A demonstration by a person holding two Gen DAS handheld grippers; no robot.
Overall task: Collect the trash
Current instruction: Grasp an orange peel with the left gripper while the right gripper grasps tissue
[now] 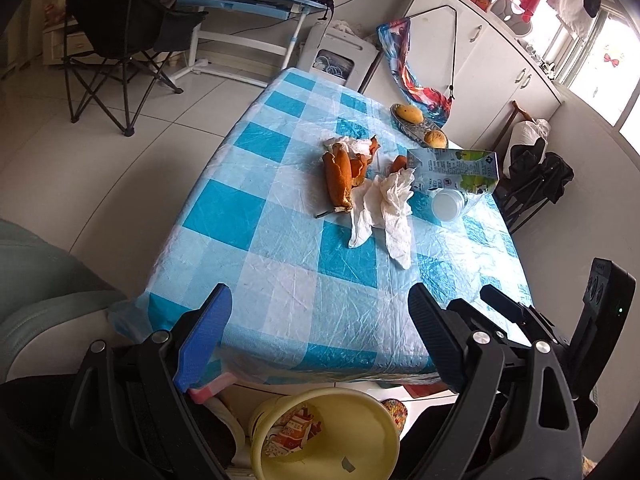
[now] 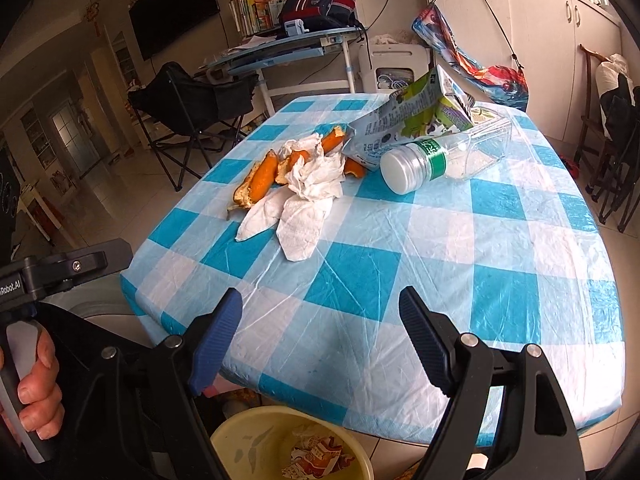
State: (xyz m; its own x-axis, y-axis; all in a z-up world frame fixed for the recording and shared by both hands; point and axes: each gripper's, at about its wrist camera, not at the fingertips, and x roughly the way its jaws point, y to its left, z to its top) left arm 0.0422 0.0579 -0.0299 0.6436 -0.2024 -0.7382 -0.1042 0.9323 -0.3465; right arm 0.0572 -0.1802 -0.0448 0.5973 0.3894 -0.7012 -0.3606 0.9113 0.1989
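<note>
**Trash on the far half, both grippers empty**

Your left gripper [image 1: 320, 320] and right gripper [image 2: 320, 324] hang spread wide over the table's [image 2: 500, 300] near edge, above the yellow bin [image 1: 360, 432]. Far across the cloth lie orange peels [image 1: 340, 178], crumpled tissues [image 1: 390, 210], a carton [image 2: 404, 124] and a toppled bottle [image 2: 444, 160], all bunched together.
</note>
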